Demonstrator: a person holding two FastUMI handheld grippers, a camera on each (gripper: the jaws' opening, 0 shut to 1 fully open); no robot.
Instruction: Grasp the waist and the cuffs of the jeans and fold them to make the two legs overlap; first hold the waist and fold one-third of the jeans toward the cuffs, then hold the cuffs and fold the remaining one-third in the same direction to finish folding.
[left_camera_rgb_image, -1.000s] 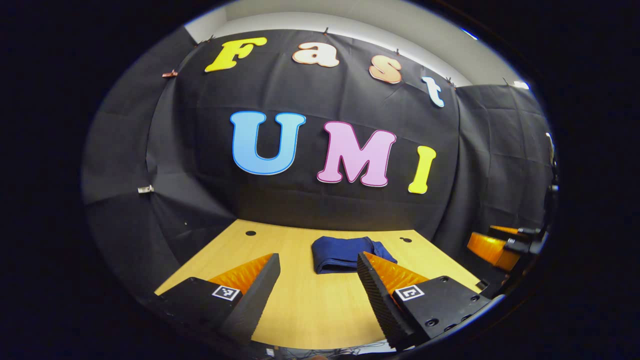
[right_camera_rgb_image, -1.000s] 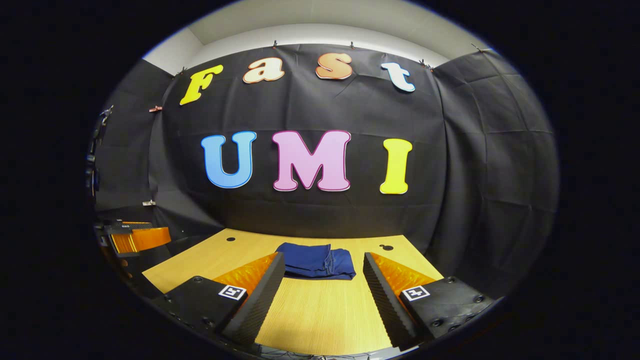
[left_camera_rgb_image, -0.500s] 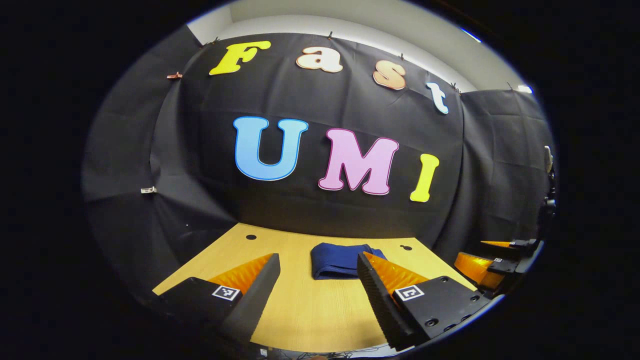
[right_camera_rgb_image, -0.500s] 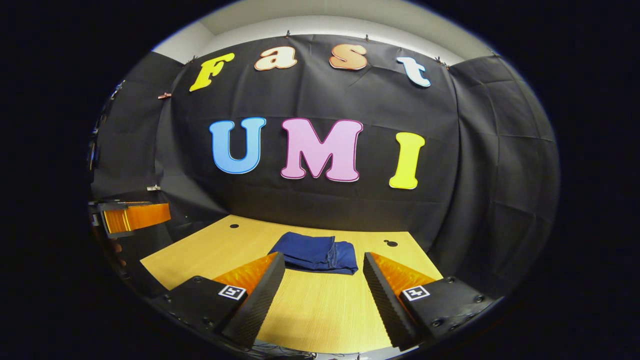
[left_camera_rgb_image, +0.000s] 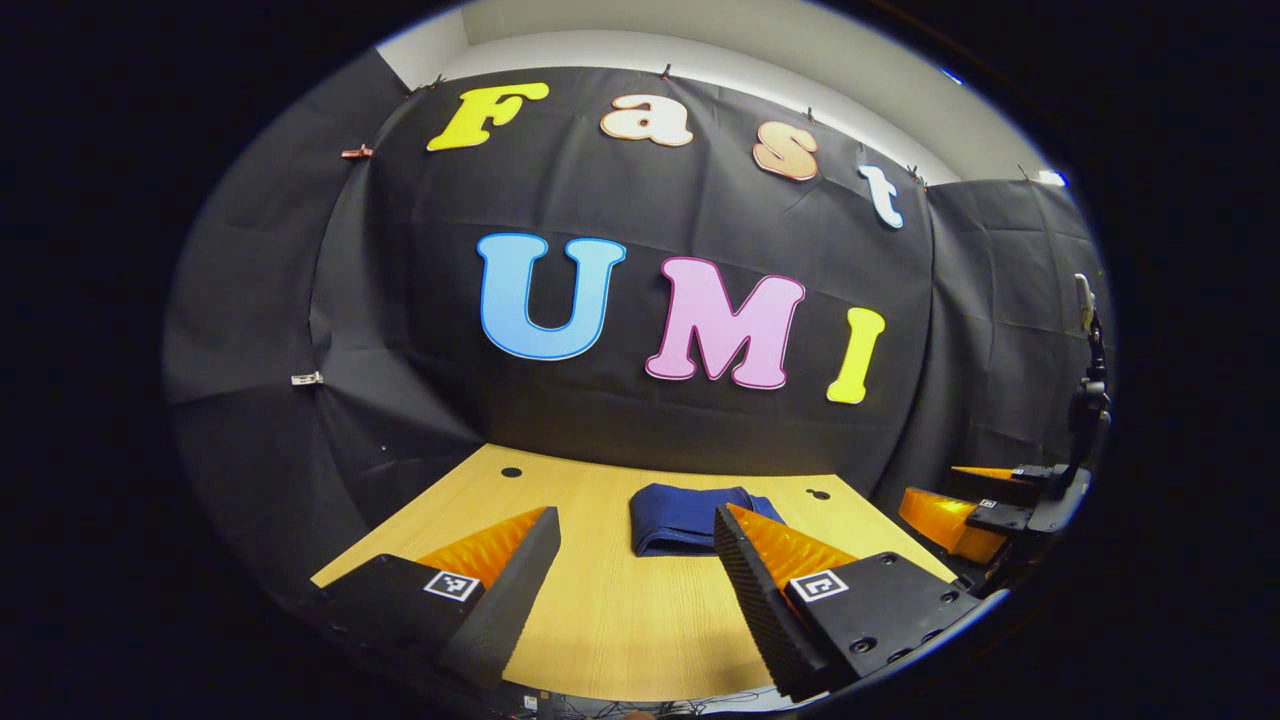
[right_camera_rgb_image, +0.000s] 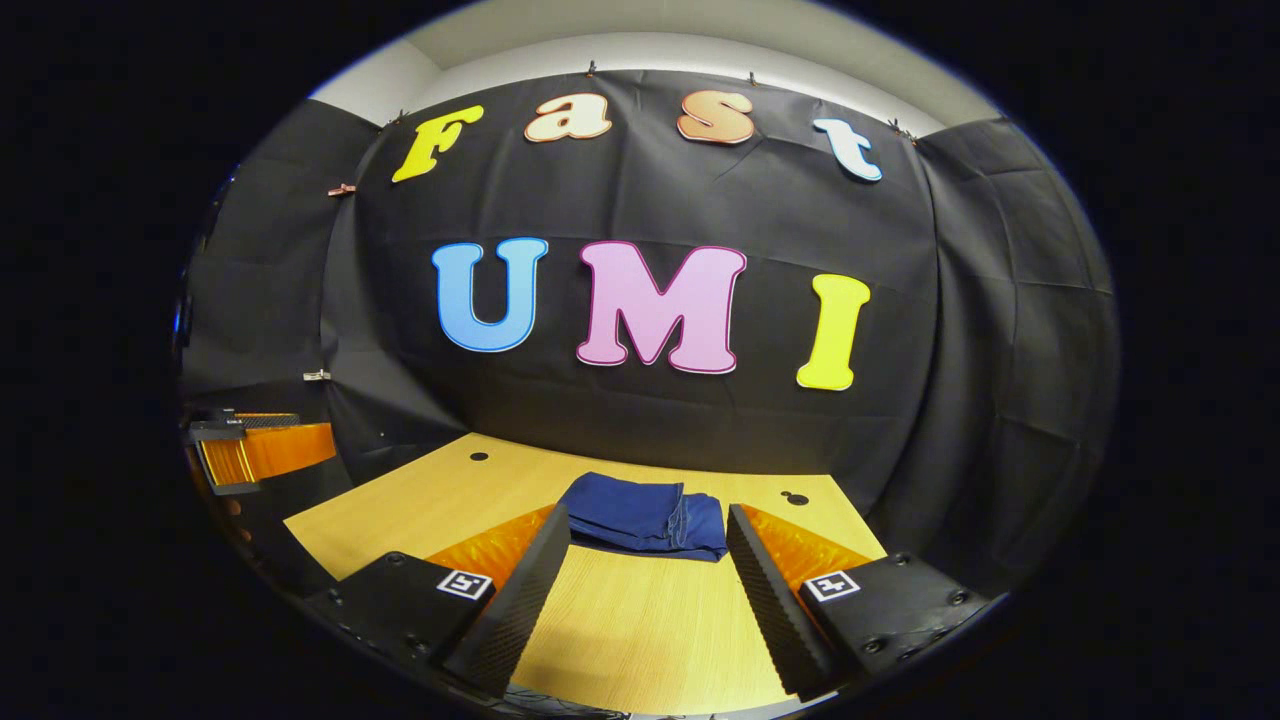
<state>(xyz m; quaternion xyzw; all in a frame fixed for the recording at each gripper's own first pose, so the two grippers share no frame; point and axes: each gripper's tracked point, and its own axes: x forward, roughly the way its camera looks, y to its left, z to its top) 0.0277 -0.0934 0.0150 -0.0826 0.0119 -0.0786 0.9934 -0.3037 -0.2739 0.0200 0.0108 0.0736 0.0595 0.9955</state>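
Left gripper view first: the left gripper (left_camera_rgb_image: 637, 545) hangs above the near part of the wooden worktop (left_camera_rgb_image: 640, 630), its two fingers spread wide apart with nothing between them but bare wood. Ahead of it, on the far half of the worktop and well apart from the fingertips, lie the jeans (left_camera_rgb_image: 685, 518), dark blue and folded into a compact bundle. From this angle the bundle sits slightly right of centre, and its right end slips behind the tip of the right-hand finger as seen here. No contact, a clear stretch of wood between gripper and cloth. Off at the right edge, beyond the worktop's side, the right gripper (left_camera_rgb_image: 985, 495) shows, held in the air; how far it is open cannot be judged from this angle.

Over to the right gripper view: the right gripper (right_camera_rgb_image: 648, 535) is also wide open and empty, poised over the near side of the worktop (right_camera_rgb_image: 640, 640). The jeans (right_camera_rgb_image: 648, 515) lie straight ahead, framed in the gap between the two fingertips but farther back, flat on the wood near the booth's black cloth wall (right_camera_rgb_image: 650, 420). Two small dark holes mark the worktop on either side of the bundle. At the far left, the left gripper (right_camera_rgb_image: 255, 450) shows off the worktop's edge.
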